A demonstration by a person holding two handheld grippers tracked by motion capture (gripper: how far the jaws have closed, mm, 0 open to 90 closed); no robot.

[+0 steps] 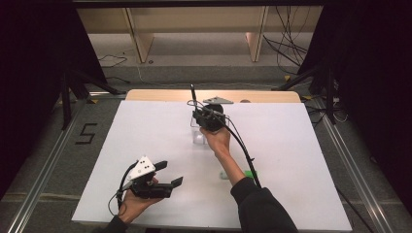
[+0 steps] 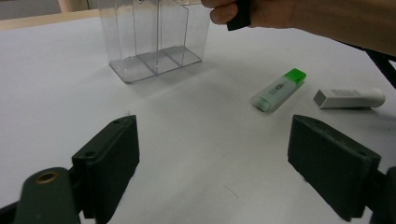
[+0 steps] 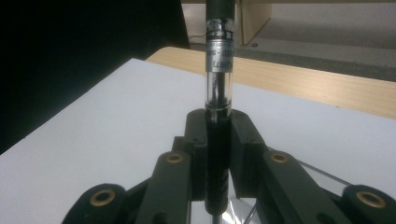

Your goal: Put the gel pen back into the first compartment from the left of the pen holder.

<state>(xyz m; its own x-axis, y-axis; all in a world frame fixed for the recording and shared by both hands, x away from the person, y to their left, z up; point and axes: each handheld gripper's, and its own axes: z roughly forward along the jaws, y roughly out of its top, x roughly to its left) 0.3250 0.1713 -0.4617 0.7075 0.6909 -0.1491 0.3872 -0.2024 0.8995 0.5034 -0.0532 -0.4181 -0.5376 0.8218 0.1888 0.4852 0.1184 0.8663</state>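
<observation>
The pen [image 3: 218, 93] is pinched upright in my right claw [image 3: 218, 140], jaws clamped tight on its black grip, and I've got it hanging right over the clear plastic organizer [image 2: 154, 42] near the far middle of the white table [image 1: 145, 126]. My left claw [image 2: 212, 163] is down at the near left with its jaws wide apart and holding nothing. A green-capped marker [image 2: 279, 89] and a white tube [image 2: 350, 98] lie on the table just beside each other, nearer to me than the organizer.
</observation>
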